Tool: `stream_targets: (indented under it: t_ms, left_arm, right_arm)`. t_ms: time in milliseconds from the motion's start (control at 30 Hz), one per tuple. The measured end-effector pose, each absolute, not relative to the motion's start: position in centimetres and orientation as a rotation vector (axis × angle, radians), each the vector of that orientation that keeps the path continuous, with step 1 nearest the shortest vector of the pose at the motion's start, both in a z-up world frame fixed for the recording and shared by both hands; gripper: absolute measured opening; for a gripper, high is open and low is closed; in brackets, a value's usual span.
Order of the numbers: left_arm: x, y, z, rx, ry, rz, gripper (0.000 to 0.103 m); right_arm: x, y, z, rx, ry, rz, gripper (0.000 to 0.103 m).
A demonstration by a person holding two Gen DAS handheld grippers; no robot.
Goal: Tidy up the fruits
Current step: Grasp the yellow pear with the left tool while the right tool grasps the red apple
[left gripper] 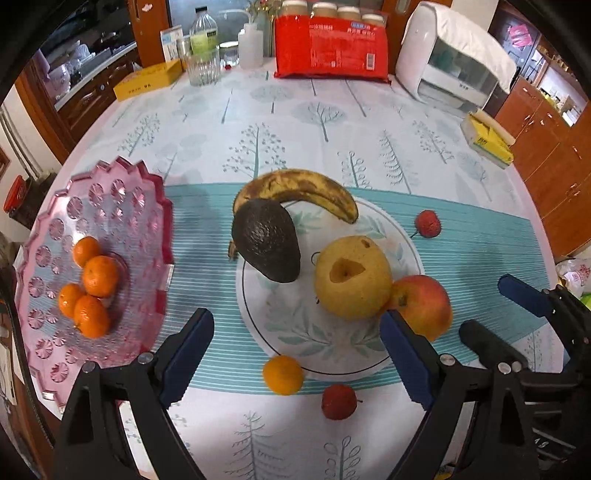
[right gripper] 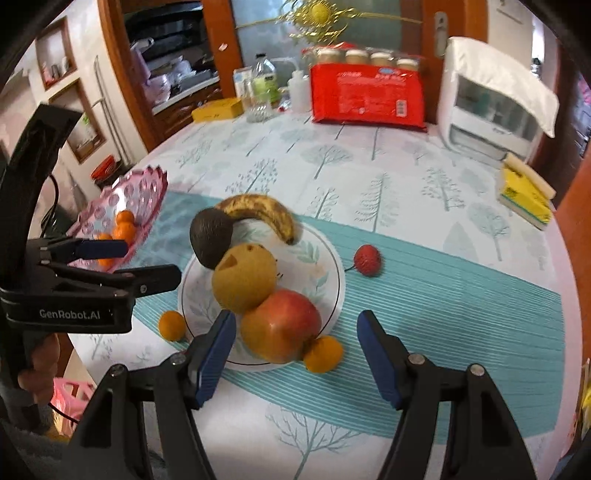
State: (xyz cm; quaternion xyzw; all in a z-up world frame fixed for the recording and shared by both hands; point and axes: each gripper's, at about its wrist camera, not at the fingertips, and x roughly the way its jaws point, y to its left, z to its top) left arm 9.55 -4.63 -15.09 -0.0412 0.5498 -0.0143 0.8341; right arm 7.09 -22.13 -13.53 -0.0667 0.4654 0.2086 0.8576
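A white leaf-patterned plate point(left gripper: 295, 343) point(right gripper: 332, 266) holds a banana point(left gripper: 295, 186) point(right gripper: 258, 208), an avocado point(left gripper: 266, 240) point(right gripper: 210, 232), a yellow pear point(left gripper: 351, 277) point(right gripper: 243, 280) and a red apple point(left gripper: 424, 302) point(right gripper: 280, 325). A pink glass dish point(left gripper: 122, 206) point(right gripper: 144, 192) at the left holds several tangerines point(left gripper: 99, 275). Loose tangerines point(left gripper: 282, 374) point(right gripper: 171, 325) point(right gripper: 324, 353) and two red lychees point(left gripper: 338, 401) point(left gripper: 427, 223) point(right gripper: 367, 259) lie on the cloth. My left gripper point(left gripper: 295, 332) point(right gripper: 147, 264) is open above the plate's near edge. My right gripper point(right gripper: 295, 328) point(left gripper: 495, 306) is open around the apple and a tangerine, apart from them.
At the table's back stand a red package point(left gripper: 332, 48), jars, a bottle point(left gripper: 203, 33), a glass point(left gripper: 202, 66), a yellow box point(left gripper: 147, 79) and a white appliance point(left gripper: 450, 55). A yellow tissue pack point(left gripper: 487, 136) lies at the right edge. Wooden cabinets surround the table.
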Motion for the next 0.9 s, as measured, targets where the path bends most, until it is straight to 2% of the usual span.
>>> stream_targets:
  t_ms: [567,900]
  left_arm:
    - [13.1,-5.4,-18.9,-0.185,1.251,-0.041,0.091]
    - [14.8,-6.7,-20.4,-0.236,1.301,-0.070,0.091]
  right_arm:
    - [8.9,-19.5,-18.3,-0.246,1.054,0.578,0.069]
    - [9.9,-19.0,-19.5,-0.288,1.047,0.609,0.074]
